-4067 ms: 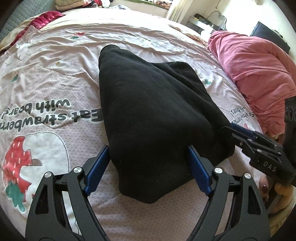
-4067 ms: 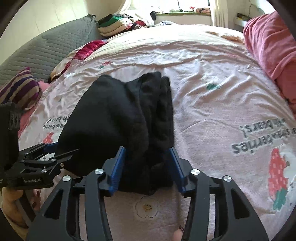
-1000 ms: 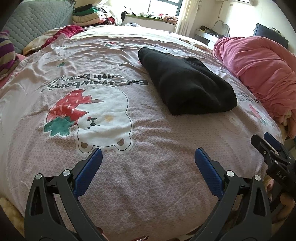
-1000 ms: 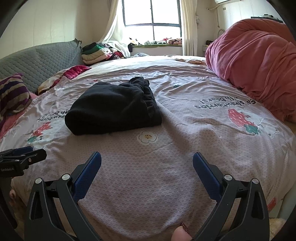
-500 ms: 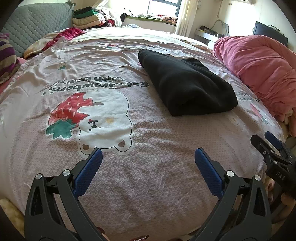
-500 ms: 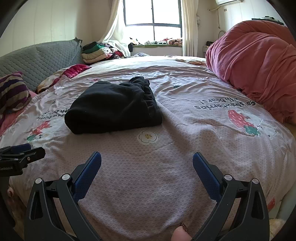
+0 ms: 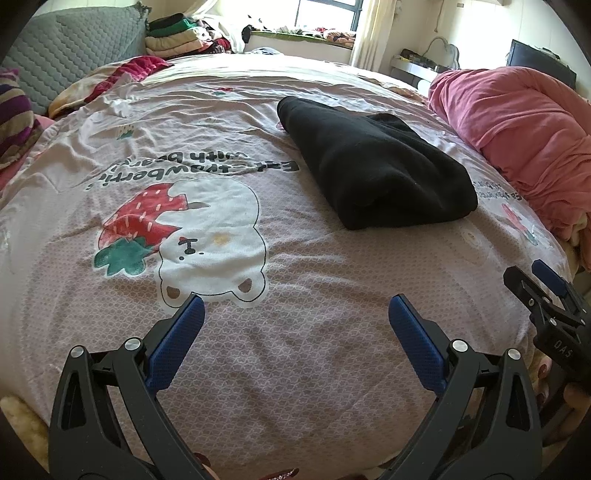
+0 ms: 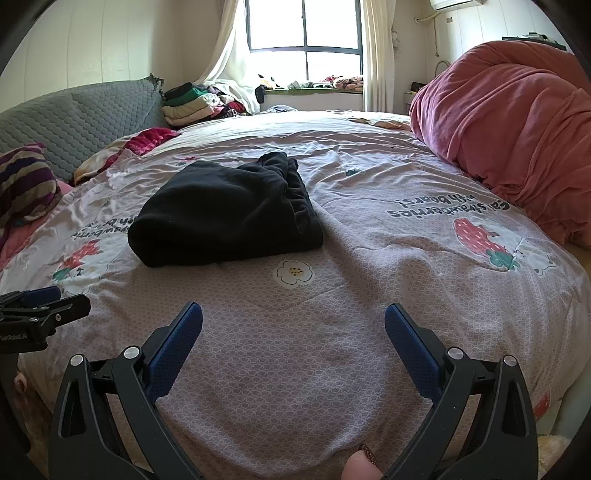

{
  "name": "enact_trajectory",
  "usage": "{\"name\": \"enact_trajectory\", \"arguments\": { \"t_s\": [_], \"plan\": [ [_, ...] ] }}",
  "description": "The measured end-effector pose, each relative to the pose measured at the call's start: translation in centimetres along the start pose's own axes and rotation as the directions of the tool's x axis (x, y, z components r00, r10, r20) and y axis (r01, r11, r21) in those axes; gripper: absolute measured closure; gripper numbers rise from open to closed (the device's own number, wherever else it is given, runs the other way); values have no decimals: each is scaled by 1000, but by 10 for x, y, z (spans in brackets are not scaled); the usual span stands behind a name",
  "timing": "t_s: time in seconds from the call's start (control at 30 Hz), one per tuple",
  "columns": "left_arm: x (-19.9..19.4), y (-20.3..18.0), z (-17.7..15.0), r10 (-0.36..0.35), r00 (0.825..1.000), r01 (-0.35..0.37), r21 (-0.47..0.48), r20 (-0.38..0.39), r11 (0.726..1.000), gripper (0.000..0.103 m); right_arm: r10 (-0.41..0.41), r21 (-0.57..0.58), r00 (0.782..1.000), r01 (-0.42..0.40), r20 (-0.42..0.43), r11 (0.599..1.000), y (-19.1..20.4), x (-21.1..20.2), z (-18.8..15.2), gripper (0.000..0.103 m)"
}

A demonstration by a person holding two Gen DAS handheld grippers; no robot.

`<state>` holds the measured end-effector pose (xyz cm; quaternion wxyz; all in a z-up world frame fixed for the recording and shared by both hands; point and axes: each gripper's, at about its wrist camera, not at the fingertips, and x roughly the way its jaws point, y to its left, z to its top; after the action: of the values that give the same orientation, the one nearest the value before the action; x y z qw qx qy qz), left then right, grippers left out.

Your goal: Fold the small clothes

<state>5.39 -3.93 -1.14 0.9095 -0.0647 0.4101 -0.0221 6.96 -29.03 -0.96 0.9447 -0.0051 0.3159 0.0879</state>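
A black garment (image 7: 373,166) (image 8: 225,216) lies folded into a compact bundle on the pink bedspread (image 7: 295,332) (image 8: 351,295), its elastic waistband on the right side in the right wrist view. My left gripper (image 7: 295,314) is open and empty, held back over the bed's near edge, well short of the garment. My right gripper (image 8: 293,319) is open and empty too, also near the bed's edge. Each gripper shows at the side of the other's view: the right gripper (image 7: 543,288), the left gripper (image 8: 40,299).
A big pink duvet (image 7: 517,122) (image 8: 517,122) is heaped on the right. A grey quilted headboard (image 8: 74,122), a striped pillow (image 8: 22,181) and stacked folded clothes (image 8: 192,103) sit at the left and back. A window (image 8: 304,26) lies beyond the bed.
About four seconds ago both grippers had their fingers around the garment's near edge; since then they let go and pulled back to the bed's edge. Over the last second, little moved.
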Motion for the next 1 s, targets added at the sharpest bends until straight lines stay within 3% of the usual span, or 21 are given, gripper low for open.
{"name": "enact_trajectory", "arguments": {
  "t_s": [1.0],
  "plan": [
    [1,1,-2,3,1000,-3,7,-9,1000,9,-9,6,1000,9,-6,1000,-4,1,1,5]
  ]
}}
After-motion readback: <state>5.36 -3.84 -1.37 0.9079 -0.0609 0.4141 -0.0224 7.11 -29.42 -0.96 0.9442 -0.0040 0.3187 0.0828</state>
